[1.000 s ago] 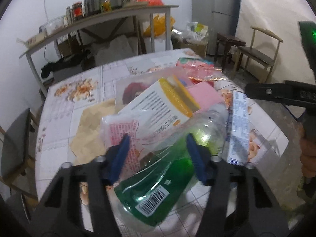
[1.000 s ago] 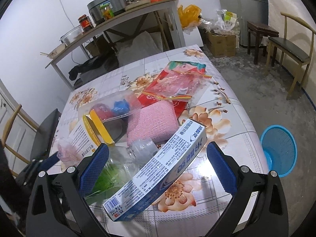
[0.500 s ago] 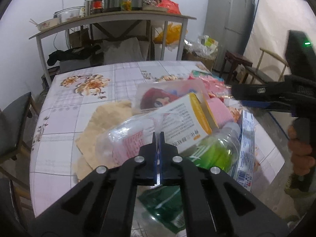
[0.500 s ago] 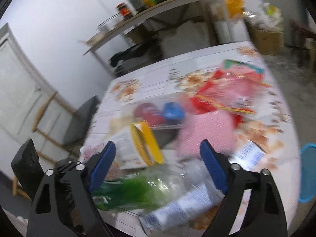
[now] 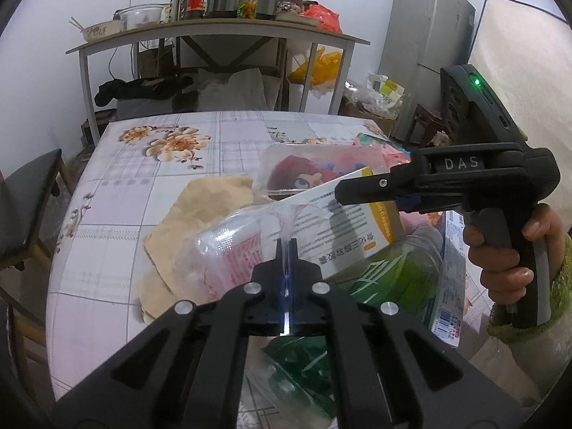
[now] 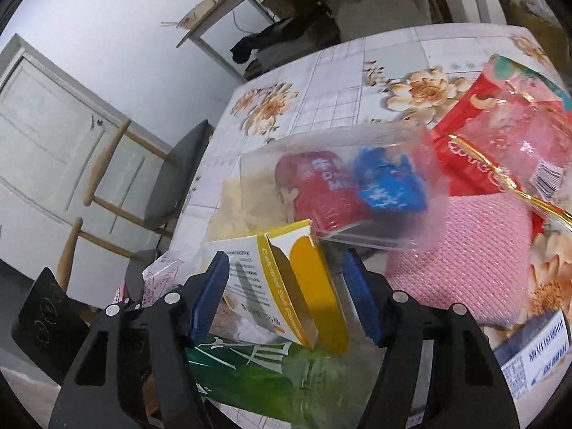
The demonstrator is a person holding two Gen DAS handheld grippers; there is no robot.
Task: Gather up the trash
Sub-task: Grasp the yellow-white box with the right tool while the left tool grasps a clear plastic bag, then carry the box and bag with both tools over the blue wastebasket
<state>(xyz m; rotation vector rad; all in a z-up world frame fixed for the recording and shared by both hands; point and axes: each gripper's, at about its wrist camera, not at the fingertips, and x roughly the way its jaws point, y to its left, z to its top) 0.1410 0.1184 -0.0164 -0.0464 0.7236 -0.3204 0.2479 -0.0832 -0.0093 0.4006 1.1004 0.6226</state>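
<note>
Left wrist view first: my left hand-held gripper [image 5: 287,250] has its blue pads pressed together, pinching the edge of a clear crinkly plastic wrapper with pink print [image 5: 232,250] on top of the trash heap on the floral-tiled desk [image 5: 118,193]. A white-and-yellow cardboard medicine box [image 5: 343,228] lies just behind, over a green plastic bottle [image 5: 386,279]. My right hand [image 5: 500,250] (green fuzzy sleeve) grips its handle.

Right wrist view now: the right hand-held gripper [image 6: 286,296] has just been closing and stands partly open, its pads either side of that box's yellow end, not clearly pressing. A clear plastic tray with red and blue packets [image 6: 343,193] sits beyond.
</note>
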